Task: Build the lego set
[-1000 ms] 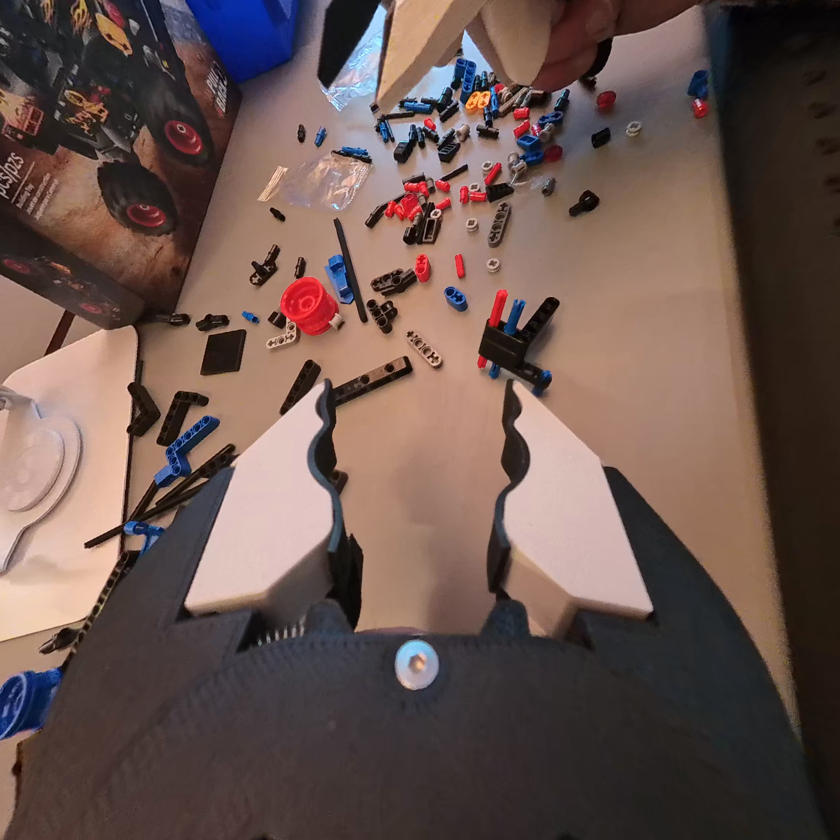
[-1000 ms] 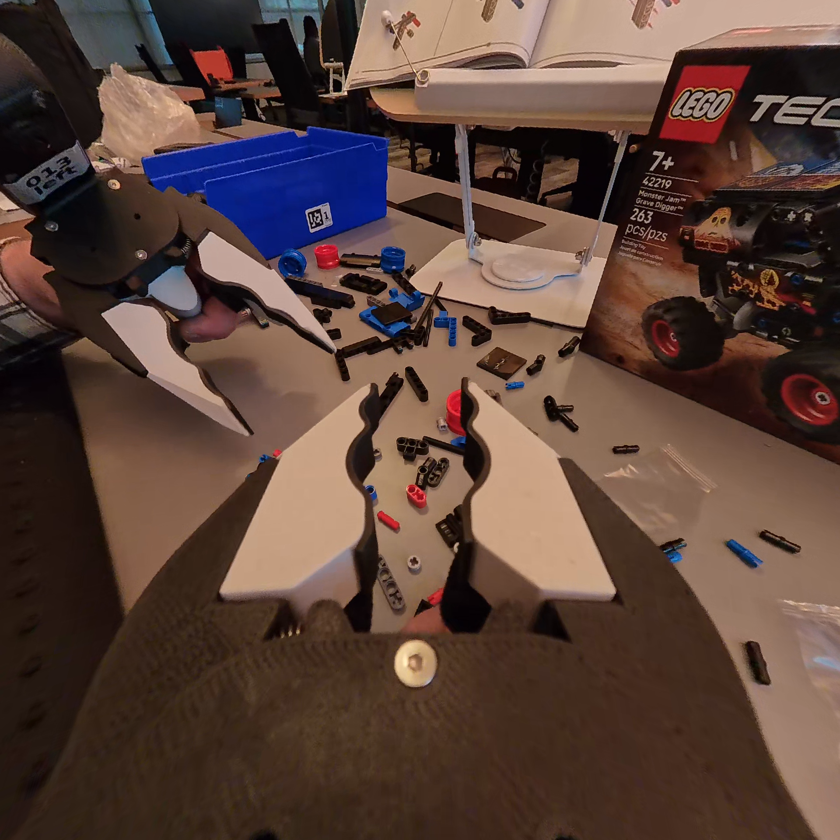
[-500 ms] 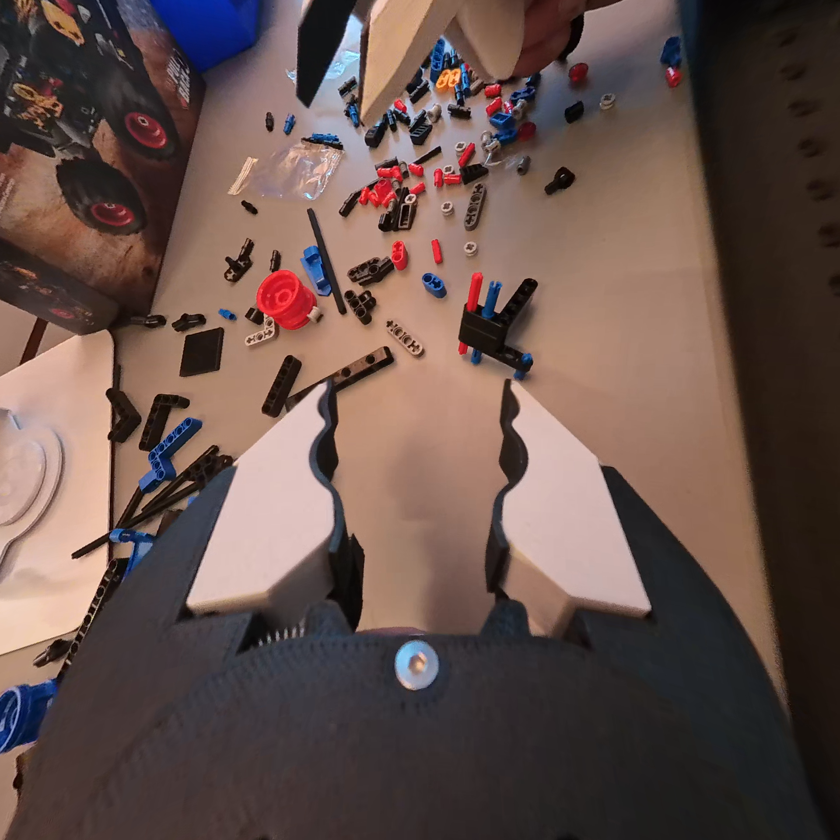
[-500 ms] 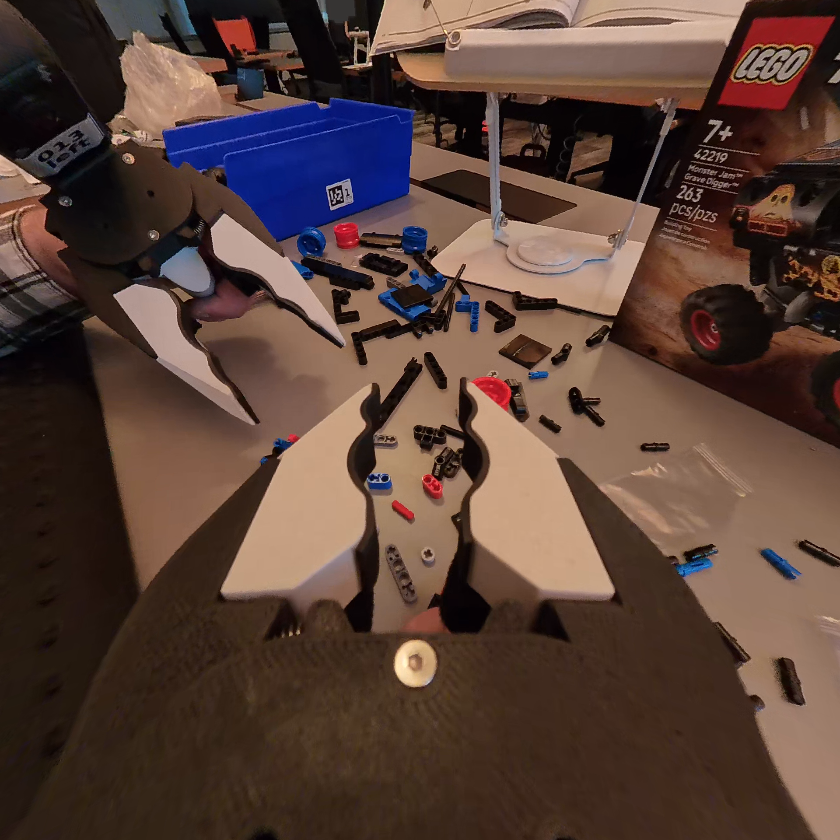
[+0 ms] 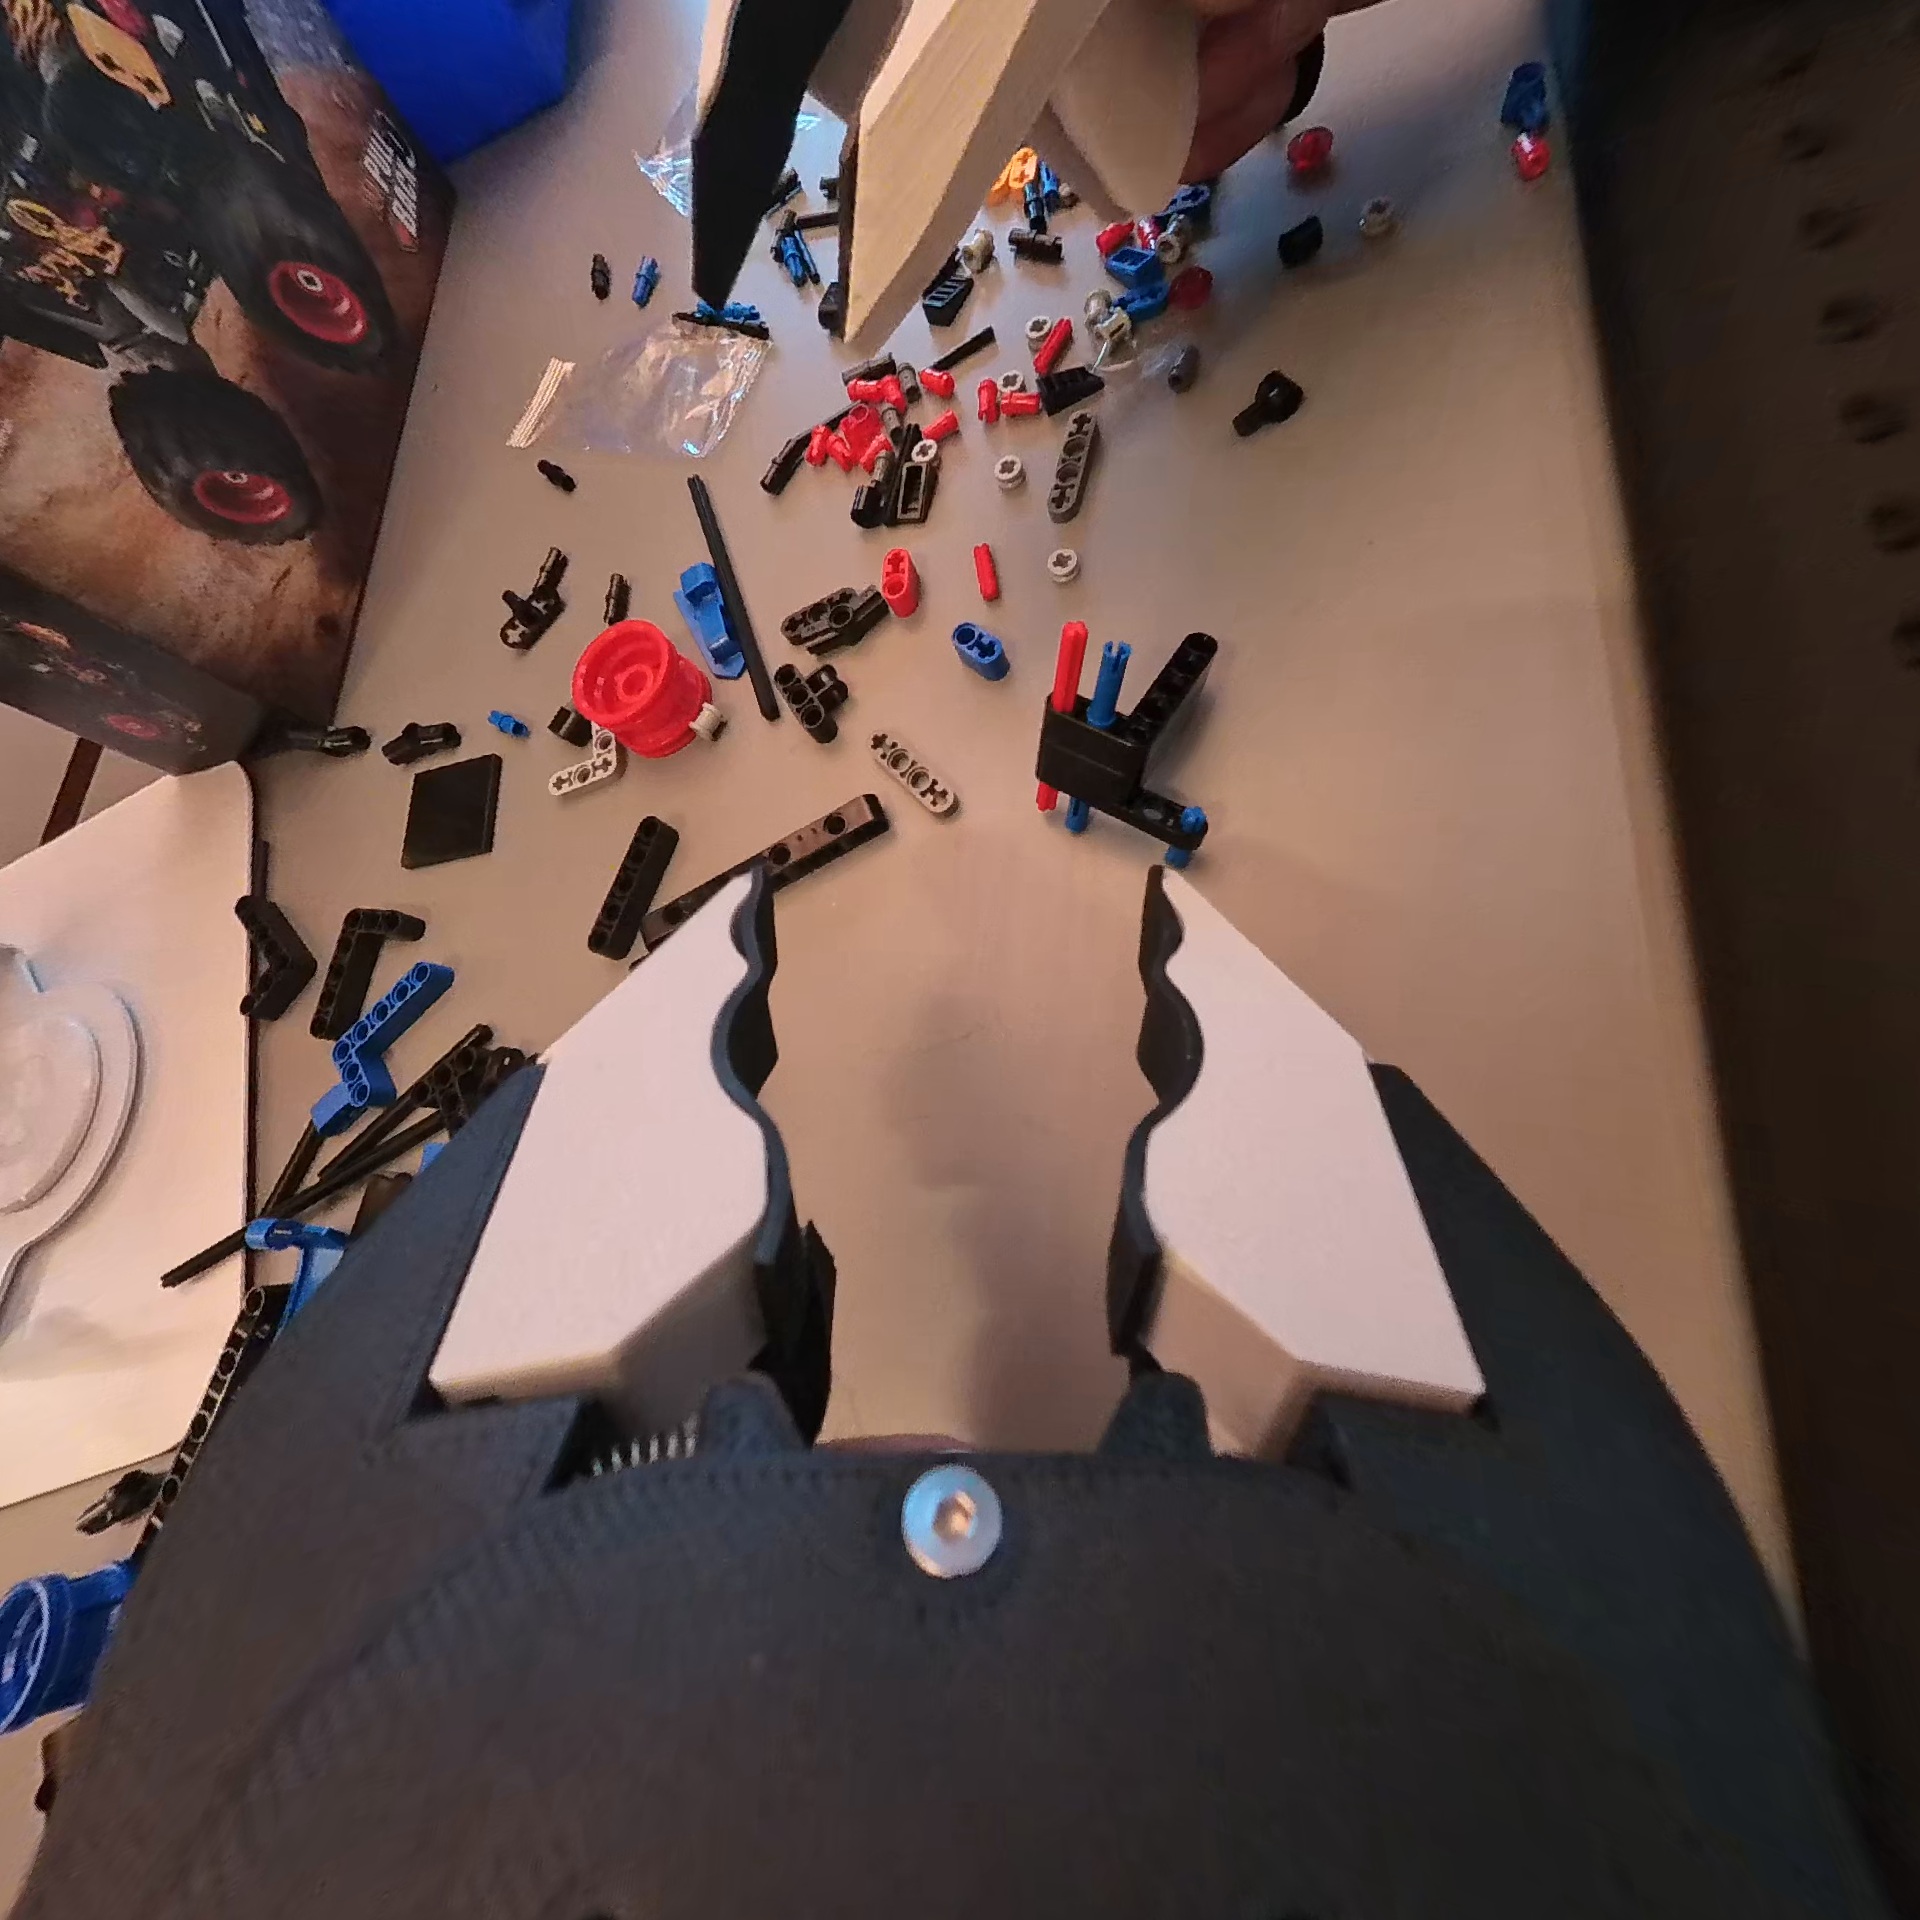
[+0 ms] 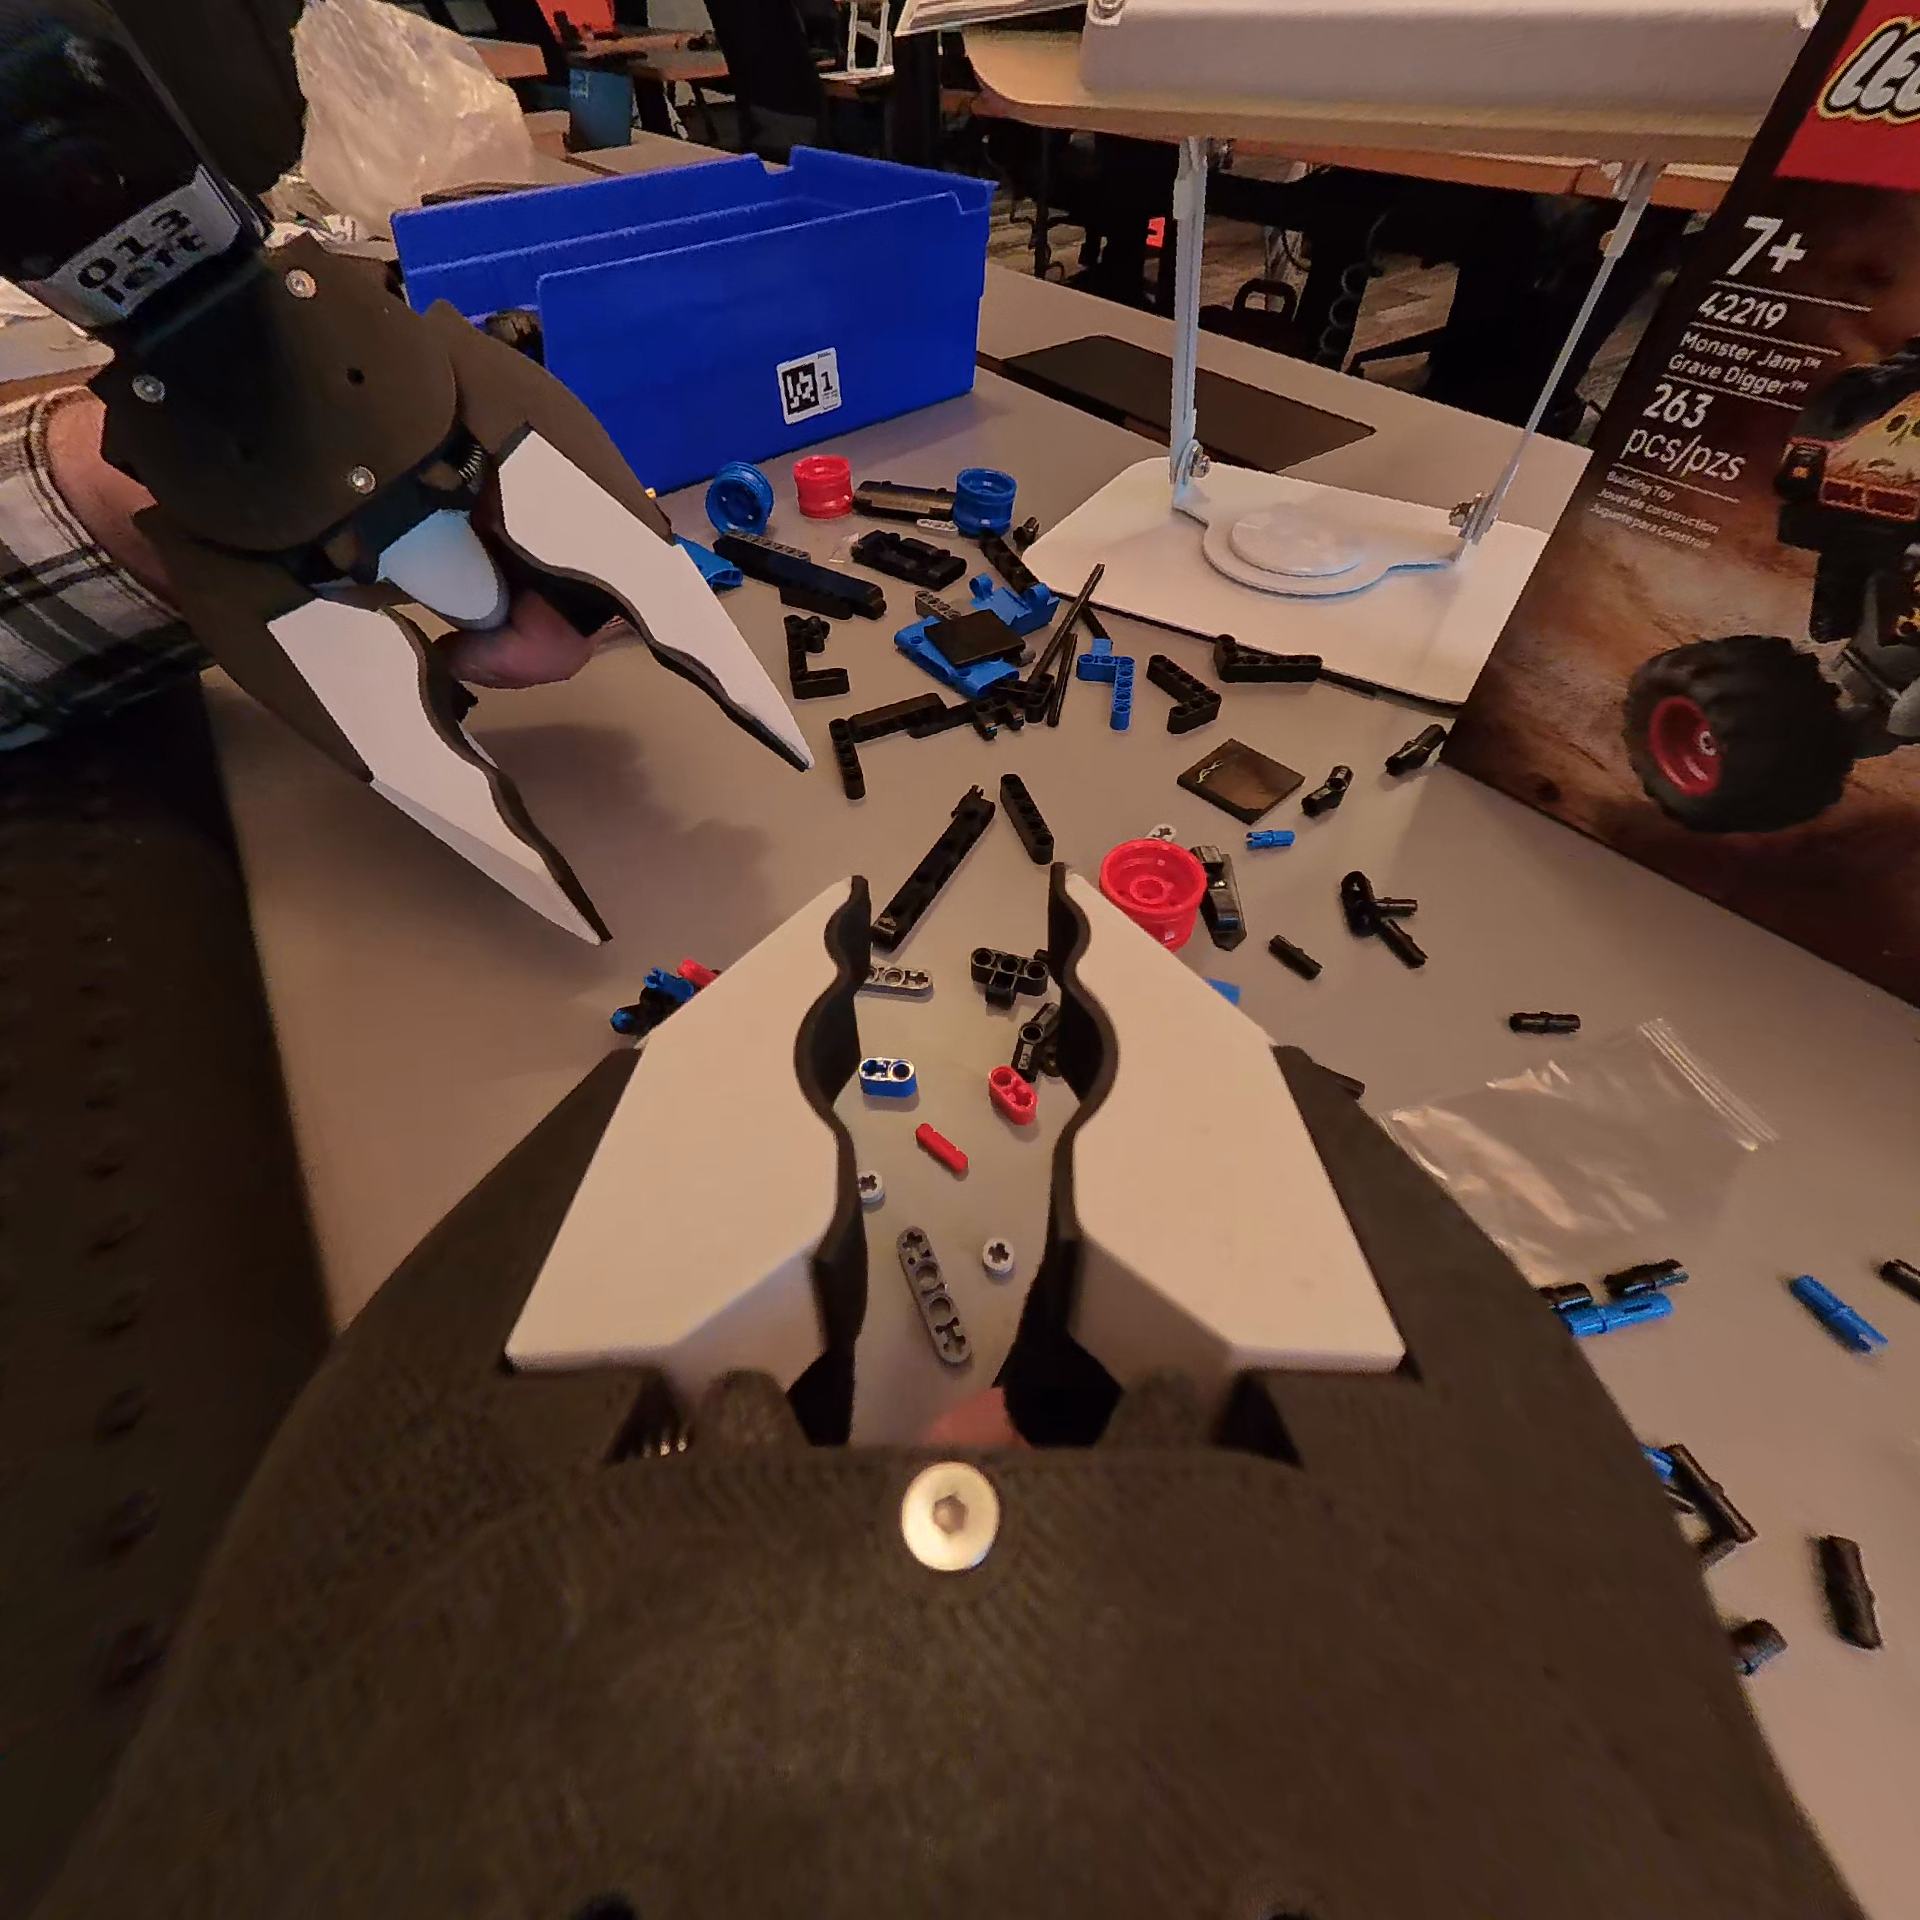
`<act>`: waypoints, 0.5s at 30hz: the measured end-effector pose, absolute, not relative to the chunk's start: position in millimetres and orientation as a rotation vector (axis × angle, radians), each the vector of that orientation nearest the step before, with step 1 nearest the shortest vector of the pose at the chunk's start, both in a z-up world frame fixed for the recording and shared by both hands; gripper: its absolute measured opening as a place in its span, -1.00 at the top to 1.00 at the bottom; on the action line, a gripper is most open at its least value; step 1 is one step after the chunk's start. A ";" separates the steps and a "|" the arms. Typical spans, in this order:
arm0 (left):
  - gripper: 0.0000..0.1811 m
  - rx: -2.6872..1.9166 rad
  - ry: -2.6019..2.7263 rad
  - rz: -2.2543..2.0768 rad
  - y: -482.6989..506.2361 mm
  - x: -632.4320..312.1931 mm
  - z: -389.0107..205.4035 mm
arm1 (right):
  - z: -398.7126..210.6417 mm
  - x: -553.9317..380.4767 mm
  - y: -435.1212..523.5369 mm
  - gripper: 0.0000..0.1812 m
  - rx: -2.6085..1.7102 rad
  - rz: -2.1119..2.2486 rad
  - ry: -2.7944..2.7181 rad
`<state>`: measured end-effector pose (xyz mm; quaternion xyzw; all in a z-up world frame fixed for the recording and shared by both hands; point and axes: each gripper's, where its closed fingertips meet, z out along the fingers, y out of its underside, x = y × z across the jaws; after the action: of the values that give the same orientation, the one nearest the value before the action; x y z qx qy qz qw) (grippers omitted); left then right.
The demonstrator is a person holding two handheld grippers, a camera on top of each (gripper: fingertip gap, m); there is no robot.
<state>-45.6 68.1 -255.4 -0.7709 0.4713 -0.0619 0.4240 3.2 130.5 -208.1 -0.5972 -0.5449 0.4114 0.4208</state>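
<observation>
Small black lego sub-assembly with red and blue pins [image 5: 1117, 743] | at 1 o'clock just beyond left gripper [image 5: 956, 883] tips | both grippers spread, empty; right gripper [image 6: 956, 894].

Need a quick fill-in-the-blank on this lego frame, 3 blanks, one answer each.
1. Both the left claw and the right claw are ____, holding nothing.
2. The wheel hub lying closest ahead of the right claw is coloured ____.
3. The small assembly just ahead of the left claw has a red axle and a ____ axle sticking up from it.

Missing words: open; red; blue
</observation>
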 end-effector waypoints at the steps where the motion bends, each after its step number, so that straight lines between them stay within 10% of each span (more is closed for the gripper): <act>1: 0.25 -1.929 1.177 -0.155 68.2 -45.7 -255.3 | -208.2 3.4 130.7 0.66 -1.497 1.031 -1.365; 15: 0.24 -1.942 1.165 -0.148 70.4 -51.3 -256.7 | -208.9 4.0 130.2 0.66 -1.500 1.046 -1.369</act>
<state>-51.3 70.4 -256.7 -0.7756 0.4652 -0.0589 0.4226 4.0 130.2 -208.9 -0.5971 -0.5449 0.4167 0.4158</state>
